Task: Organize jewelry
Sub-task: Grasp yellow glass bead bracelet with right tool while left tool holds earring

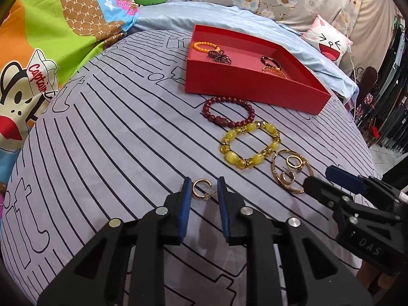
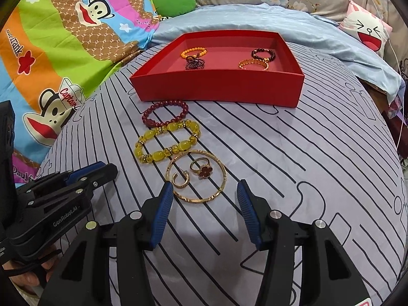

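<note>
A gold earring (image 1: 201, 188) was seen lying on the striped bedsheet (image 1: 114, 140) between the narrowed jaws of the left hand-held gripper (image 1: 203, 191), apparently ungripped. The right hand-held gripper (image 2: 205, 199) was held half-open, empty, before a gold bangle (image 2: 196, 178). A red tray (image 2: 219, 91) was noted beyond.

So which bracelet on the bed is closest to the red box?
The dark red bead bracelet. It lies right beside the red box, while the yellow bracelet and the gold bangle lie further away.

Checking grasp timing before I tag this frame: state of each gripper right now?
Left gripper: open, jaws astride the gold C-shaped earring, pads not pressing it.
Right gripper: open, holding nothing, just short of the gold bangle.
</note>
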A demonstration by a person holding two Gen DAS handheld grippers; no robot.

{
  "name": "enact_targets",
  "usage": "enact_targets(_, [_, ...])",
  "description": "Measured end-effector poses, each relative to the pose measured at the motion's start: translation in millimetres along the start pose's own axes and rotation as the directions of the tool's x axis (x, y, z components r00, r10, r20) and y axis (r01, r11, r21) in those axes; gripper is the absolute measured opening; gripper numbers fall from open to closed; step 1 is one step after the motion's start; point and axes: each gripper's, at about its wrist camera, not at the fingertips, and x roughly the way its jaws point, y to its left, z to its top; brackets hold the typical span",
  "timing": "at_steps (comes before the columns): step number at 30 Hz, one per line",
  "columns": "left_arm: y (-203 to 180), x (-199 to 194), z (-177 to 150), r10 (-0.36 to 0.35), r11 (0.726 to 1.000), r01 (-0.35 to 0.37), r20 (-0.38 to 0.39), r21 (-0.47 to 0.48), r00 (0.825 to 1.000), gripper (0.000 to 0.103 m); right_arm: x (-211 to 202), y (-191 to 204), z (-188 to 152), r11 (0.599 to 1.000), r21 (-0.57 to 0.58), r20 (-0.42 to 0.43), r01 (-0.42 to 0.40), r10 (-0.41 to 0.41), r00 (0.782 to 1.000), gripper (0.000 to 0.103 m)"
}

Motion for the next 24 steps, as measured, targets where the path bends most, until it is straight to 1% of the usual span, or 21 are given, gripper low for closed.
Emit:
enact_targets(6, [2, -2, 8, -0.007, 1.0, 0.007, 0.003, -0.011, 1.0, 0.02, 9, 4, 16, 1.0, -0.012, 0.01, -0.007, 0.007, 1.0, 0.051])
enact_targets(12, [4, 1, 17, -0.005, 1.0, 0.005, 0.003, -0.016, 1.0, 0.02, 27, 9, 34, 1.0, -0.024, 0.01, -0.006, 0.006, 1.0, 0.051])
enact_targets(16, [6, 4, 21, -0.005, 1.0, 0.005, 0.0, -0.021, 1.0, 0.02, 42, 8, 44, 1.0, -0.022, 0.0, -0.003, 0.003, 1.0, 0.048])
enact_targets(19, [7, 6, 23, -0.003, 1.0, 0.003, -0.001, -0.021, 1.0, 0.02, 52, 8, 49, 1.0, -0.023, -0.016, -0.003, 0.002, 1.0, 0.041])
enact_targets(22, [8, 9, 25, 0.0, 1.0, 0.0, -0.003, -0.022, 1.0, 0.02, 56, 10, 52, 0.999, -0.041, -0.016, 0.023, -0.024, 1.0, 0.03])
enact_targets(24, [9, 10, 26, -0.001, 1.0, 0.001, -0.005, -0.024, 1.0, 0.02, 57, 10, 52, 0.999, -0.043, -0.015, 0.029, -0.029, 0.999, 0.018])
